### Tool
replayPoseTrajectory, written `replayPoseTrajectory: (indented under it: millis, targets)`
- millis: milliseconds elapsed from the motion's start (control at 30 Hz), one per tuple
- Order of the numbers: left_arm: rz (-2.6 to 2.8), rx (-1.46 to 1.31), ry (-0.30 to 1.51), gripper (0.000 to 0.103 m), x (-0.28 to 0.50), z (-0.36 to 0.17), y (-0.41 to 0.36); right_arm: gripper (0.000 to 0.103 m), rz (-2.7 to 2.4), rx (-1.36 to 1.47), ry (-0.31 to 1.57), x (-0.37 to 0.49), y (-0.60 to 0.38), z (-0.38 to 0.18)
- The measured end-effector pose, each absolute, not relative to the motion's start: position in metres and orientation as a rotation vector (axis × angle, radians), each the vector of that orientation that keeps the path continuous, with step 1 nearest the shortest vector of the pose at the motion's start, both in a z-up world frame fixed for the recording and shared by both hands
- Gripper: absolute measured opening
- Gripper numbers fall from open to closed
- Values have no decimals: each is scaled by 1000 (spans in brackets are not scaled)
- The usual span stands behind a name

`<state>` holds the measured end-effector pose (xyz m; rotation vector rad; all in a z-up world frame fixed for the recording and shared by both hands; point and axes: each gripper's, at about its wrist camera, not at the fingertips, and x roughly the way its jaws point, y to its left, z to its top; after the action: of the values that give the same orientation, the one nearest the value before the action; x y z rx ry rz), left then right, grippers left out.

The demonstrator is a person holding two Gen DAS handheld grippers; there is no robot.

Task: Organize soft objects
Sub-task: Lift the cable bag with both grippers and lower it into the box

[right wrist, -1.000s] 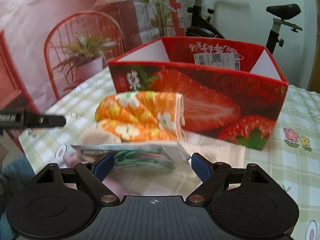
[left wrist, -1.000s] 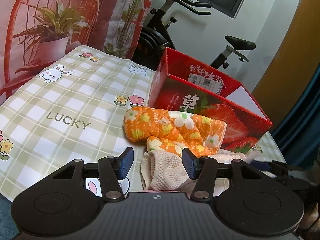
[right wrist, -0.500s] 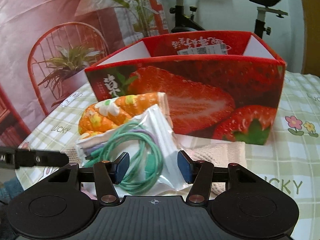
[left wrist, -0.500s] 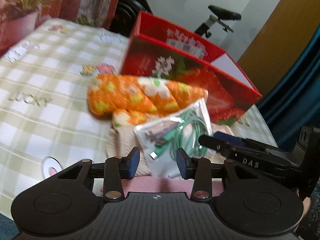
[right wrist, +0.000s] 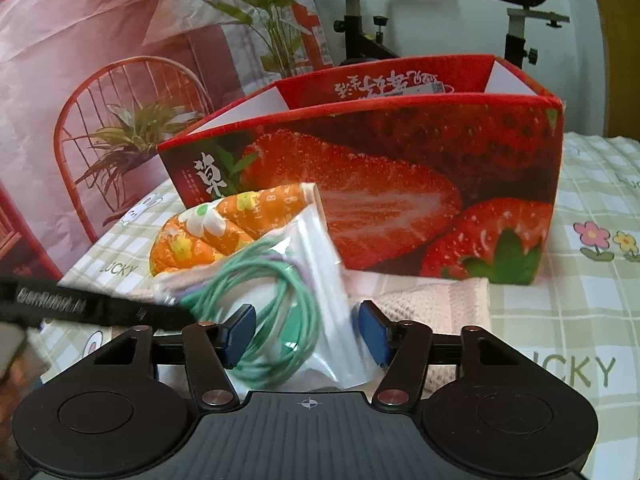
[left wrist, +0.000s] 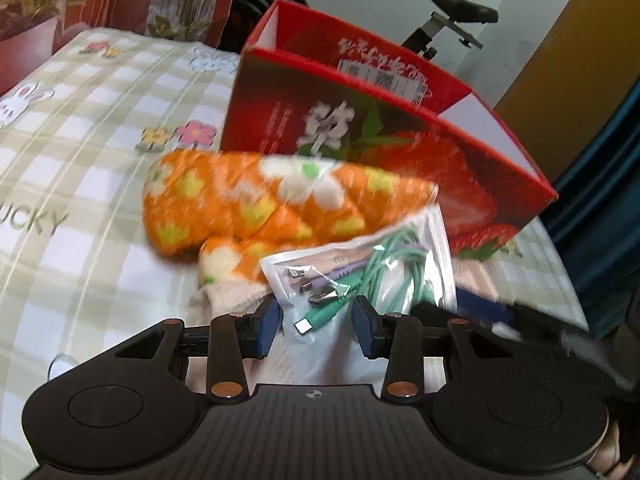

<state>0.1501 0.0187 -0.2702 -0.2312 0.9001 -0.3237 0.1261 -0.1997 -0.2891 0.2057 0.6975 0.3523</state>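
Note:
A clear plastic bag of green and purple cables [left wrist: 372, 276] [right wrist: 280, 280] is held up between both grippers, in front of the red strawberry box [left wrist: 400, 152] [right wrist: 400, 192]. My left gripper [left wrist: 316, 324] is shut on one end of the bag. My right gripper [right wrist: 306, 334] is shut on the other end. An orange flowered oven mitt [left wrist: 260, 204] [right wrist: 224, 228] lies behind the bag against the box. A beige knitted cloth [left wrist: 232, 292] [right wrist: 436, 304] lies under them on the table.
The checked tablecloth [left wrist: 80, 152] [right wrist: 580, 300] spreads left of the box and right of it. An exercise bike [right wrist: 520, 20] and a printed plant backdrop [right wrist: 120, 80] stand behind the table.
The cable bag has been lifted off the cloth and tilted upright. Both grippers have narrowed onto it and moved closer to the box.

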Motion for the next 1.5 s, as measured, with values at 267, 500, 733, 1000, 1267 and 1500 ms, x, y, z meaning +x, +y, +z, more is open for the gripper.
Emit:
replayPoseTrajectory:
  millis: [267,500,733,1000,1267,1500]
  targets:
    - [-347,-193,827,42,160,-271,6,42,350,248,722,117,-208,-294]
    - [-359,-237,830,41,145,-276,18,40,361,249,727,118,-209,-301]
    - [-373,-210,835,41,143,-281,17,41,362,263,743,119,-210,-306]
    - [-381,-247,845,42,141,-292,25,41,364,252,741,119,-209,-307]
    - [-385,-235,840,42,141,-293,24,41,365,252,740,119,-209,-307]
    - [-384,-237,840,42,140,-293,24,41,364,251,740,119,-209,-307]
